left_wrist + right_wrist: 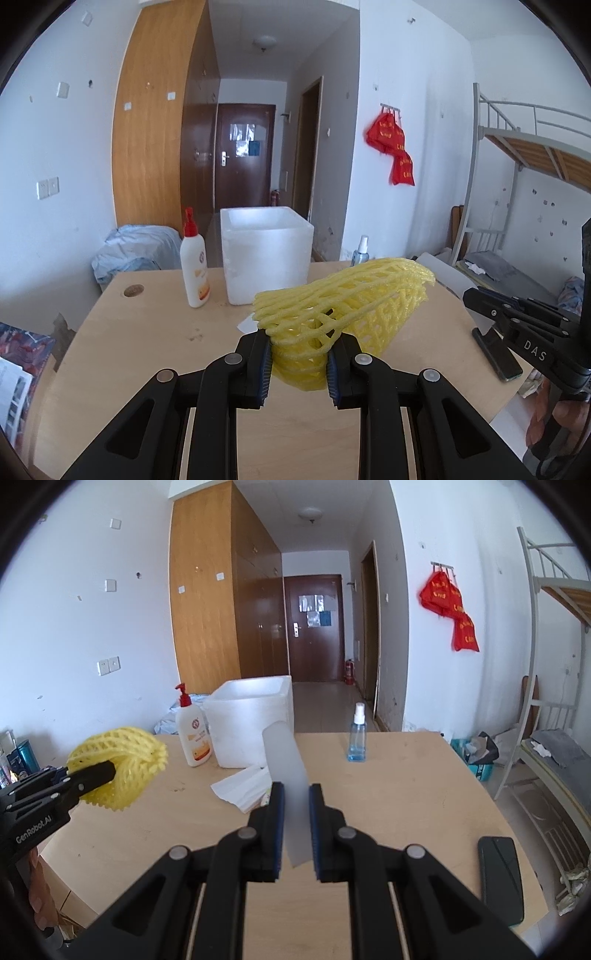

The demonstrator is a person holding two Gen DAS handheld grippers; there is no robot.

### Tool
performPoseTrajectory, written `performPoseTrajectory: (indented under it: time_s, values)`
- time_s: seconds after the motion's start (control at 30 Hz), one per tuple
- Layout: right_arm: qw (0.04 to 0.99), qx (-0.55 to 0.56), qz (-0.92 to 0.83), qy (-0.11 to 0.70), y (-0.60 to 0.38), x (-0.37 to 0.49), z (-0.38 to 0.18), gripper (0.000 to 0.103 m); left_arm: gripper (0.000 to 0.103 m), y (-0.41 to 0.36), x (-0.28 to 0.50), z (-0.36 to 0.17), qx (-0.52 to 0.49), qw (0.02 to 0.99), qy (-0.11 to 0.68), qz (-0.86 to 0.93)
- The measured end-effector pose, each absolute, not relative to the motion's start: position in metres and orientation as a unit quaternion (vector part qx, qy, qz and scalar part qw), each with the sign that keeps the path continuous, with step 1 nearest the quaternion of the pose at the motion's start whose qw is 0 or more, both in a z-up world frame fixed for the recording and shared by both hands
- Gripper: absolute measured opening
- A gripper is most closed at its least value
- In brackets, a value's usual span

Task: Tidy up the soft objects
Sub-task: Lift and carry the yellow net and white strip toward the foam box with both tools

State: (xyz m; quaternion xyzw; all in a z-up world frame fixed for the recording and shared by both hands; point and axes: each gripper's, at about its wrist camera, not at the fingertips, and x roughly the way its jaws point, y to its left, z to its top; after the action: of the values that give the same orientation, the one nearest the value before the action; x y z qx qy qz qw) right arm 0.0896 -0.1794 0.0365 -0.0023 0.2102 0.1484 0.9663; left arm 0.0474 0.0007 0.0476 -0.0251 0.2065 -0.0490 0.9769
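Above the table (pixel 406 775) your left gripper (pixel 299 363) clamps the yellow net (pixel 343 295), held off the wood near the foam box (pixel 266 251); your right gripper (pixel 296 830) pinches a translucent sheet (pixel 286 764).

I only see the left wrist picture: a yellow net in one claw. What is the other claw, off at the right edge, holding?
Observer: The right claw is shut on a pale, flat sheet that sticks forward from between its fingers.
Operator: And what is that bit of white on the table behind the net?
Observer: A crumpled tissue, lying in front of the box.
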Motion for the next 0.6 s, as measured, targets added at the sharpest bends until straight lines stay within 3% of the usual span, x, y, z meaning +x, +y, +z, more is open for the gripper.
performPoseTrajectory:
  time_s: [0.6]
  values:
    - [0.964, -0.009, 0.189, 0.188, -0.160, 0.078, 0.045, 0.015, 0.025, 0.019, 0.025, 0.057, -0.021, 0.984, 0.179, 0.010]
